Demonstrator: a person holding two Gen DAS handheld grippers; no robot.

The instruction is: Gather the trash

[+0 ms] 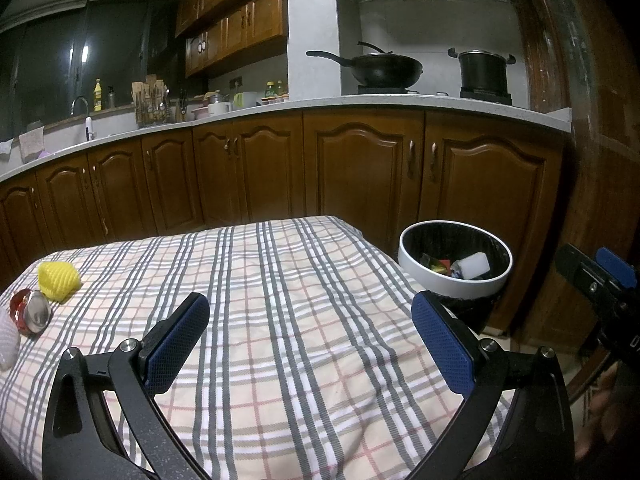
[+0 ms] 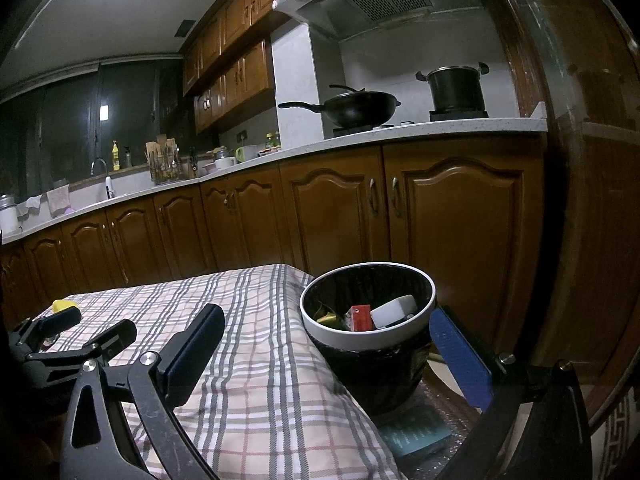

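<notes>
I note a can (image 1: 34, 312) cut off at frame edge. Left gripper (image 1: 310, 340) and right gripper (image 2: 332, 354) both spread, empty, over checked cloth (image 1: 280, 300); bin (image 2: 360, 338) beside kitchen cabinets (image 1: 360, 176).

Both wrist views low, sharing bin (image 1: 416, 270)

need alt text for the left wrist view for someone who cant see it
The open left gripper hovers empty over a table with a plaid cloth. At the far left lie a yellow foam net, a red can and something white at the picture's edge. A bin holding trash stands past the right corner, before wooden kitchen cabinets.
</notes>
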